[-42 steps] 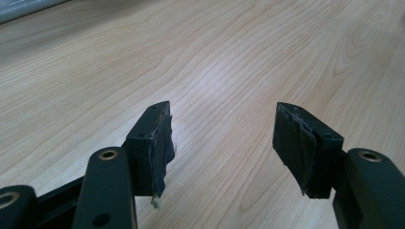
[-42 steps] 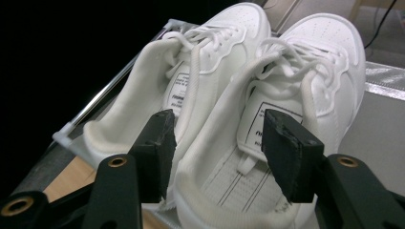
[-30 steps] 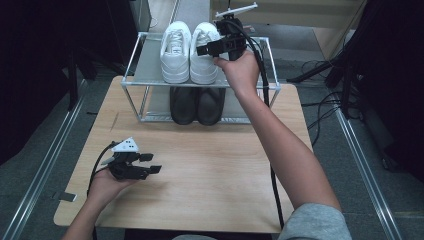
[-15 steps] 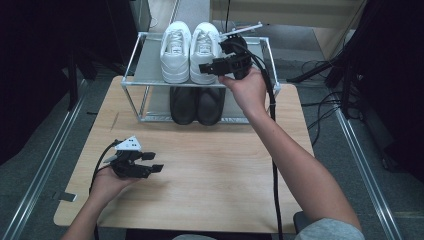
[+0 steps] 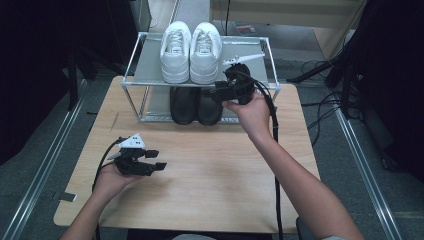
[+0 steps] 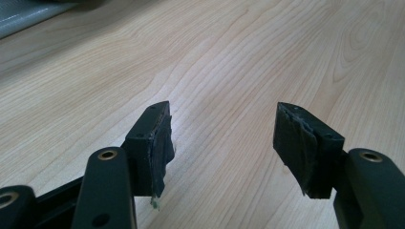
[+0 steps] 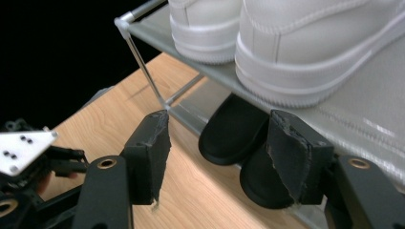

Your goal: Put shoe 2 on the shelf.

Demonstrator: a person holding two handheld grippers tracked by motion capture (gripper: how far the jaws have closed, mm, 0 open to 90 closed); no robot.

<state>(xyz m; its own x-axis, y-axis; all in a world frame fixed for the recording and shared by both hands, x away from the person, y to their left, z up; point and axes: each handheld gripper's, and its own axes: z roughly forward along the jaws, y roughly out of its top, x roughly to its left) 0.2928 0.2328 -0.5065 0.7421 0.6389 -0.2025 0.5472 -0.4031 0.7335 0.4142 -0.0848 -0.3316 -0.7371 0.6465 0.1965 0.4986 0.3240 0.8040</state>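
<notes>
A: High view first, from the left. What sits left of the rack (image 5: 150,60)?

B: The left gripper (image 5: 159,165), low on the counter (image 5: 220,175) and well in front of the rack's left front corner, held in the person's left hand (image 5: 111,181). In the left gripper view its fingers (image 6: 155,143) stand wide apart, bare wood between them, nothing held.

A: And the rack itself?

B: It is a two-level metal rack at the far edge of the counter. The white sneakers (image 5: 191,50) stand side by side on its top shelf. The black shoes (image 5: 195,104) are on the level under them, heels toward the person.

A: Right of that?

B: The right gripper (image 5: 216,94) is at the rack's front edge, just right of the black shoes and level with the lower shelf, in the person's right hand (image 5: 252,112). Its fingers (image 7: 152,143) have just been opening and stand wide with nothing between them. The right gripper view looks past them at the black shoes' (image 7: 239,138) heels close ahead, apart from the pads, and at the white sneakers' (image 7: 305,43) heels above on the shelf. The left gripper's grey plate (image 7: 21,148) shows at the far left of that view.
</notes>
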